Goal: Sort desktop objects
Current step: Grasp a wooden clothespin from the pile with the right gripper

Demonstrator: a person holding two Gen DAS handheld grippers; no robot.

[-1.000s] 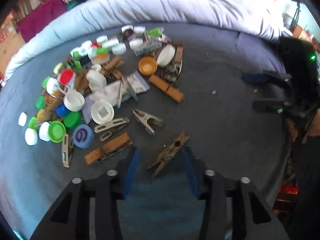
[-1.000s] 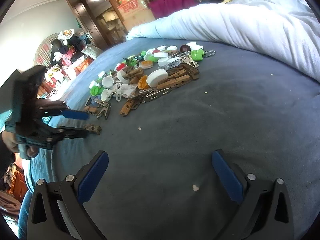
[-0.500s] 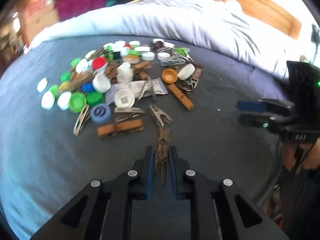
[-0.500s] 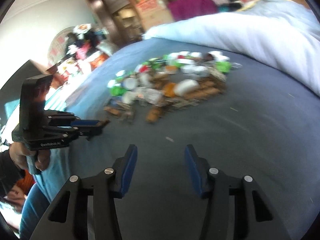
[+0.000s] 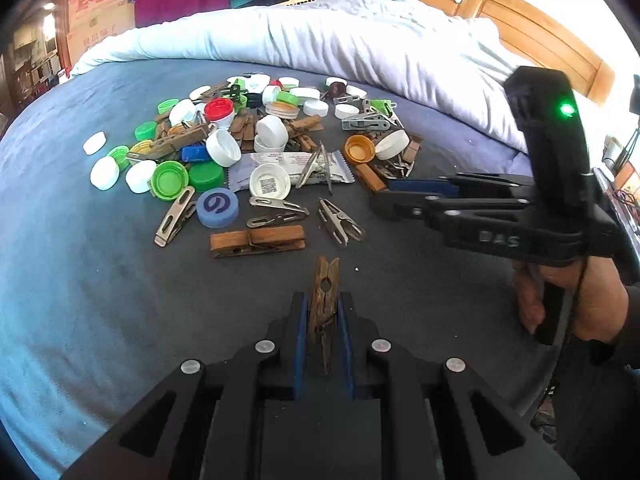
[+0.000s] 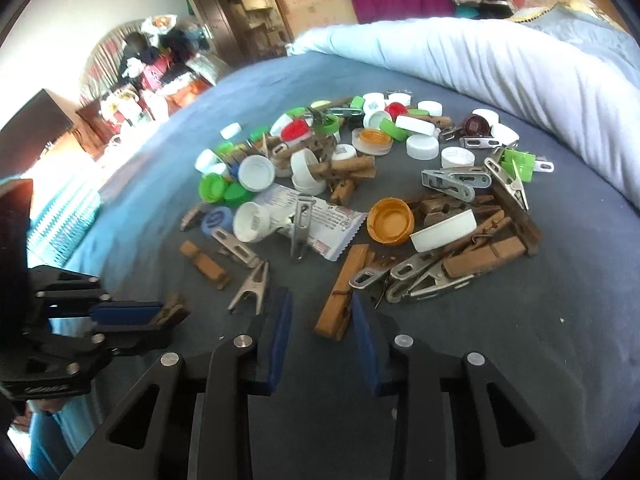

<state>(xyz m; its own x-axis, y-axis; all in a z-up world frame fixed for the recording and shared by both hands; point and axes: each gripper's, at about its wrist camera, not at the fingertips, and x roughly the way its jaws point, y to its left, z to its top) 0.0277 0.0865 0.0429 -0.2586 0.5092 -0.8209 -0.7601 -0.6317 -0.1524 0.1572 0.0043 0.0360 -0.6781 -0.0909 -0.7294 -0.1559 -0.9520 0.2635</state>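
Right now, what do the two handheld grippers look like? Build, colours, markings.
Both match: matte black angular bodies with cut-out arms, silver round pins and blue pads on the fingers. The right gripper has an upright black housing with a lit green light, faint raised lettering on its side and a pistol-style handle. The left gripper shows the same build. A dark sleeve covers the right wrist.

Left gripper [image 5: 323, 312] clamped tight; right gripper [image 6: 322, 316] jaws just closing, empty.

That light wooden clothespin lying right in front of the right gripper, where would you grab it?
Across its two long flat sides, near the middle of the light wooden clothespin, coming down from above. It lies flat on the blue sheet, lengthwise between the fingers, with metal clips crowding its far end.
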